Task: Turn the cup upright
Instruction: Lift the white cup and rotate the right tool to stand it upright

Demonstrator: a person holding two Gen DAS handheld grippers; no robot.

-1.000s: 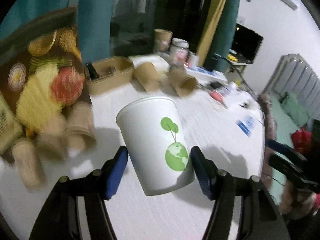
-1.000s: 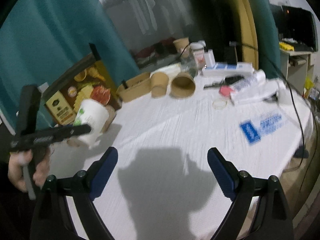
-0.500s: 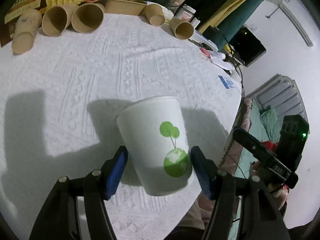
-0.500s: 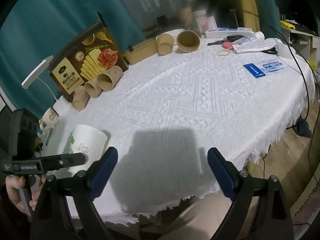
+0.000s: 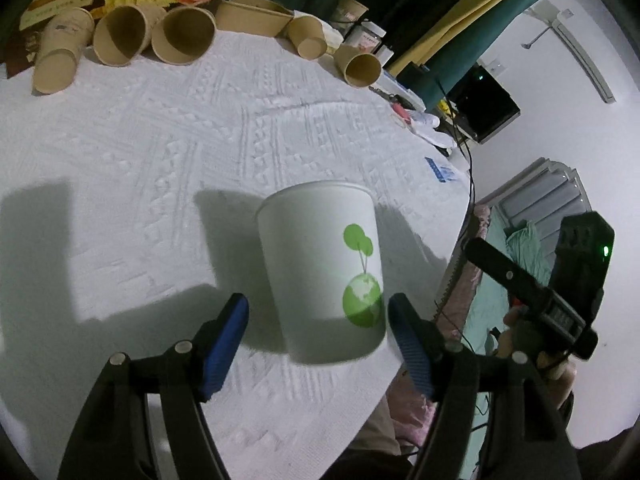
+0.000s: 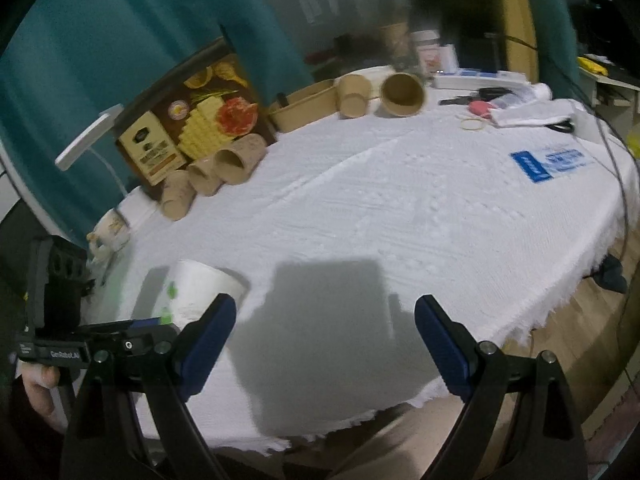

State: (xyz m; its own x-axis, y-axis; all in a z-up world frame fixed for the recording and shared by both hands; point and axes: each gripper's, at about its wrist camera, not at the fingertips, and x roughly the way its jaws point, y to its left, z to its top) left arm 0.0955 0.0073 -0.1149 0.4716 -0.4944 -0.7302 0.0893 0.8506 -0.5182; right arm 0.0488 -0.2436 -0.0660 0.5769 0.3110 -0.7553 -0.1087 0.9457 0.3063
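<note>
Left wrist: left claw (image 5: 318, 334) agape around upright cup (image 5: 324, 276) | right wrist: right claw (image 6: 325, 338) agape, empty

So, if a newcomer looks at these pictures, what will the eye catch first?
First the white paper cup with a green globe print, standing rim-up on the white tablecloth between the left gripper's open blue fingers. Then the brown paper cups lying tipped over at the far edge.

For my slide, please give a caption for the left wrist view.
White paper cup with green globe logo stands upright between the open left gripper.
</note>
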